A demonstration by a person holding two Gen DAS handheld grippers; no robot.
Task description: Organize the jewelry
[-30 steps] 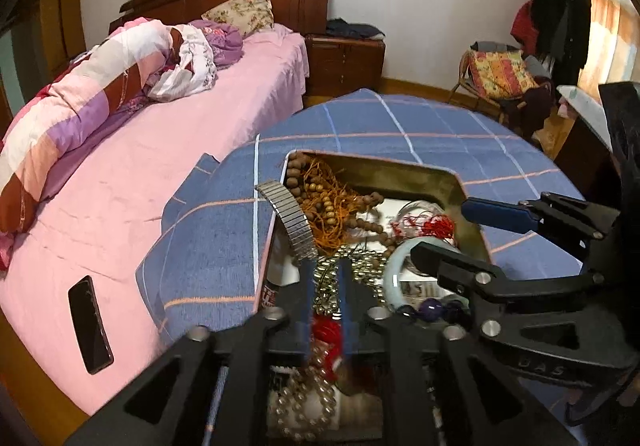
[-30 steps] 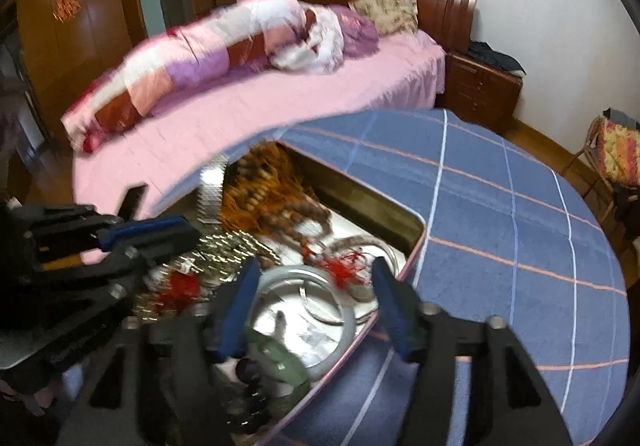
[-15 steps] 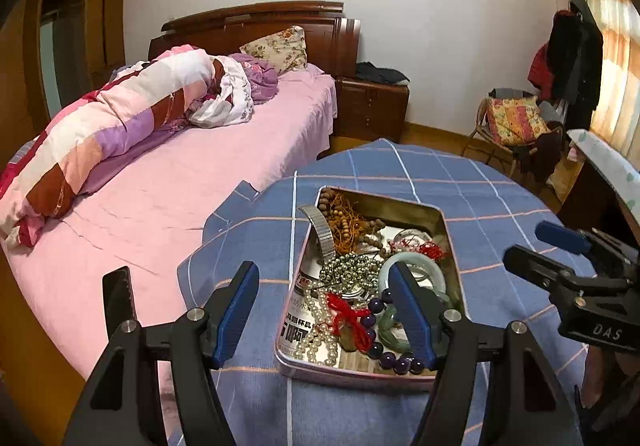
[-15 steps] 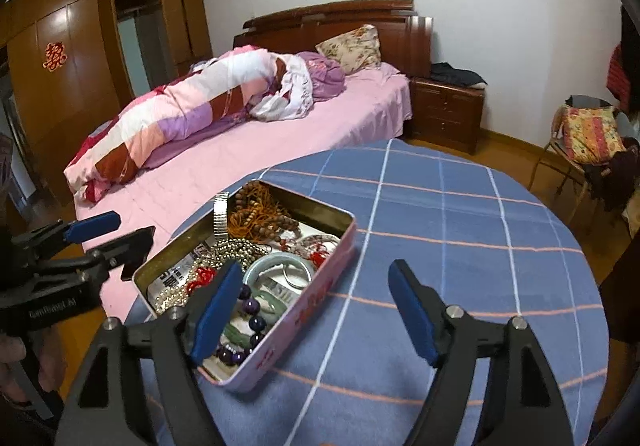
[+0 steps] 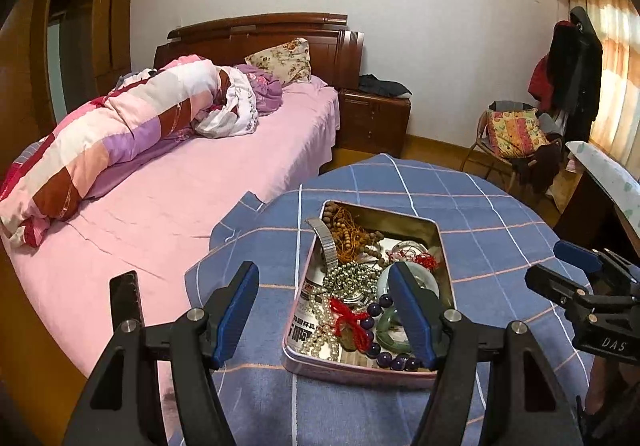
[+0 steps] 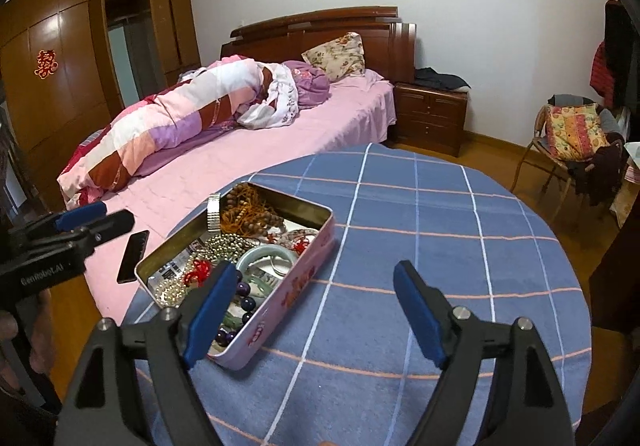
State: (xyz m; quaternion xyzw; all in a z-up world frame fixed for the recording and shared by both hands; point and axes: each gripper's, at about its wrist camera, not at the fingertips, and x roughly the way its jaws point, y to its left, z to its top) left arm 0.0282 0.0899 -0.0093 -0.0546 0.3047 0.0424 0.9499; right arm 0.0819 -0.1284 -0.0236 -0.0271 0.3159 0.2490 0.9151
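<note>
A pink metal tin (image 5: 360, 368) (image 6: 280, 310) stands on the round table with a blue checked cloth (image 6: 440, 230). It holds jewelry: wooden beads (image 5: 352, 230), a metal watch band (image 5: 326, 242), silver beads (image 5: 352, 278), pearls with a red tassel (image 5: 344, 322), purple beads (image 5: 376, 312), a jade bangle (image 6: 266, 256). My left gripper (image 5: 326, 310) is open and empty, held back above the tin's near end. My right gripper (image 6: 316, 310) is open and empty, above the cloth to the right of the tin.
A bed with pink sheet (image 5: 168, 198) and a rolled quilt (image 5: 112, 142) lies left of the table. A black phone (image 6: 133, 256) lies on the bed near the table edge. A nightstand (image 6: 430, 118) and a chair with a cushion (image 6: 572, 134) stand behind.
The left gripper was shut down inside the tin a second ago; it has opened and pulled back up. The right gripper has also withdrawn from the tin. Both are empty.
</note>
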